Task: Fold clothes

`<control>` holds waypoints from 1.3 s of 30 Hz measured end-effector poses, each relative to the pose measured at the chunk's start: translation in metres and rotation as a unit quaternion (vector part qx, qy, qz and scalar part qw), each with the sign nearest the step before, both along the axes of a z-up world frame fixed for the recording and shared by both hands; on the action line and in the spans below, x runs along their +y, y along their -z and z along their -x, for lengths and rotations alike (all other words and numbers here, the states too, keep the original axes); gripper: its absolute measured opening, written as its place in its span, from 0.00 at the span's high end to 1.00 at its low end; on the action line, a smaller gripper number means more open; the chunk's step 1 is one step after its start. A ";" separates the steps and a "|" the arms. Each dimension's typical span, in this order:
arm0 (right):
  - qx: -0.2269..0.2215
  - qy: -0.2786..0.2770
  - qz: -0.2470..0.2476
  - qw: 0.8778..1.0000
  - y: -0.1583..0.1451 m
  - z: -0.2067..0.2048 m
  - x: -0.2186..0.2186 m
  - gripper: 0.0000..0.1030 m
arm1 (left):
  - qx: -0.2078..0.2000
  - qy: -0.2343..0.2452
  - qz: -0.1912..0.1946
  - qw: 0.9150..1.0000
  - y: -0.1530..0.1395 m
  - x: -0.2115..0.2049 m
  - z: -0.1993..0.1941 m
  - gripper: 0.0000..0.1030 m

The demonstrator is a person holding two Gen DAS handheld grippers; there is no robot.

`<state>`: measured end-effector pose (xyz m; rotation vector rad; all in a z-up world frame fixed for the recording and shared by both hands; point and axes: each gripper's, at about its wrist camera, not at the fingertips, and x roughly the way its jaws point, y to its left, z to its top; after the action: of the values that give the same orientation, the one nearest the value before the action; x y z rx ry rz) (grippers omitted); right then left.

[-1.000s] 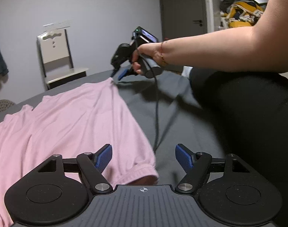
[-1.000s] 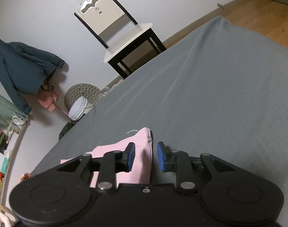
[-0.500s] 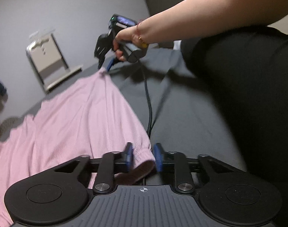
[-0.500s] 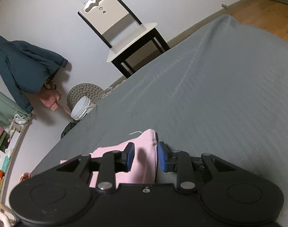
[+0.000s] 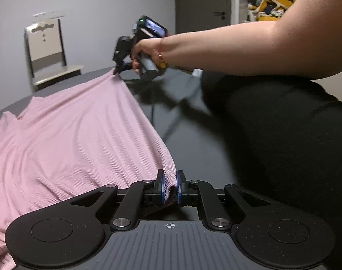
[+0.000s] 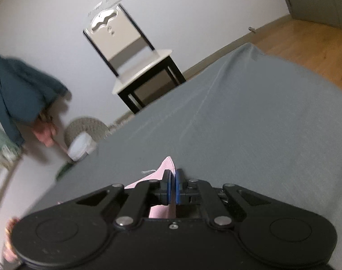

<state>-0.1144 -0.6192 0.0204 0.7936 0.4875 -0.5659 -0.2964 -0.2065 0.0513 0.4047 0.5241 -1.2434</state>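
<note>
Pink shirt [image 5: 65,139] is lying across the grey bed [image 5: 193,148] in my left view, and I'm pinching its near corner in the left gripper [image 5: 170,184]. In my right view, I'm clamping the far corner with the right gripper [image 6: 173,185], lifting it just above the bed.

Both wrist views low, close; share pink garment [image 5: 76,135], chair [image 6: 130,51].

Upper centre of the right wrist view: white-seated chair [image 6: 135,67] with dark legs against a pale wall. At left, blurred teal jacket [image 6: 20,90] hanging. At lower left, round woven stool [image 6: 87,128]. Upper right: wooden floor [image 6: 305,42]. Upper right of the left wrist view: closed grey door [image 5: 202,4], heaped clothes pile [image 5: 269,2].
</note>
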 end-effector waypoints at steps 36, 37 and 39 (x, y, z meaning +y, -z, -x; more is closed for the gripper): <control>0.072 -0.505 0.277 0.814 -0.045 0.048 0.528 0.51 | 0.122 -0.467 0.119 0.868 -0.024 0.242 -0.348 0.10; 0.082 -0.503 0.297 0.808 -0.043 0.047 0.536 0.52 | 0.126 -0.464 0.120 0.868 -0.017 0.240 -0.355 0.12; 0.096 -0.496 0.316 0.803 -0.042 0.042 0.545 0.52 | 0.132 -0.456 0.120 0.872 -0.004 0.235 -0.368 0.19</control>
<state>-0.1563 -0.0738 0.0621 -0.2226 0.7612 0.2029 0.0719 0.0287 0.0551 -0.2358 0.6738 -0.4200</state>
